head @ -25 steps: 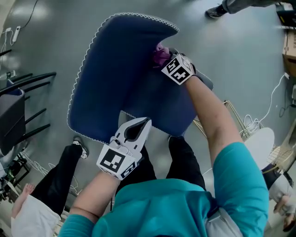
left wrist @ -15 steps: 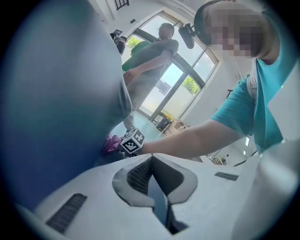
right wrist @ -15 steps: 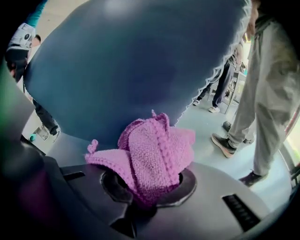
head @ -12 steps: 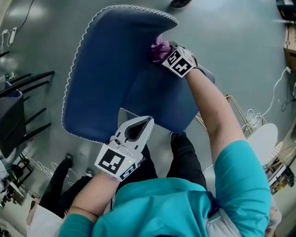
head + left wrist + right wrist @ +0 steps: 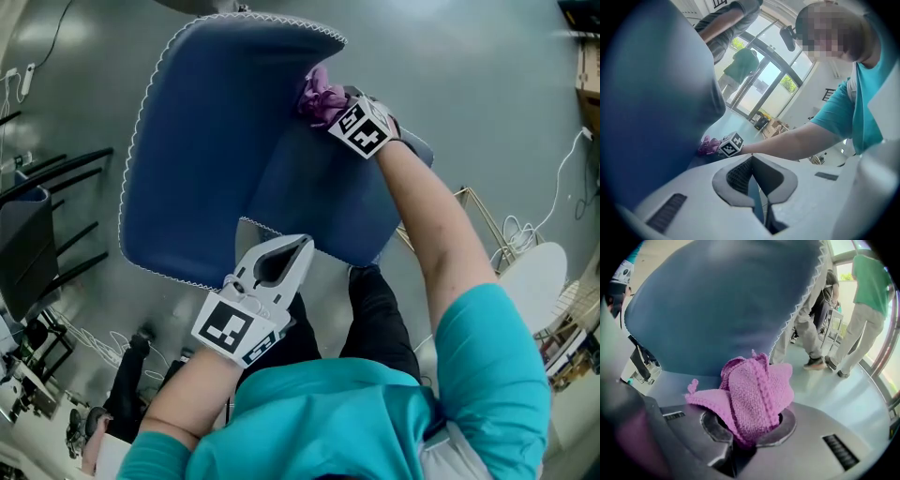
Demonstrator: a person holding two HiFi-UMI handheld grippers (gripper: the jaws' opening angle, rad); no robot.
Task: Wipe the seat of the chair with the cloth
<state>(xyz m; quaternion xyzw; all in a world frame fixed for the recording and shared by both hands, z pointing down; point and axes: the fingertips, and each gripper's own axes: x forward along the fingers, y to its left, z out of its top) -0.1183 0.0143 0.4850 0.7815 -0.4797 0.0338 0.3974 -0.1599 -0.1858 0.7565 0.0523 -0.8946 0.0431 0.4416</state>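
1. At the upper centre of the head view, the right gripper (image 5: 330,105) is clamped on a bunched purple cloth (image 5: 322,97), pressed against the blue chair (image 5: 206,141).
2. At lower centre, the left gripper (image 5: 275,258) meets the chair's white-stitched edge. Only its own view shows the jaws nearly together on a thin blue strip of that edge.
3. Only the right gripper view shows the cloth's knit folds rising out of the jaws toward the frame's top, and people (image 5: 867,301) standing at right.
4. In the head view, the chair's stitched panel runs lengthwise from top centre toward lower left.
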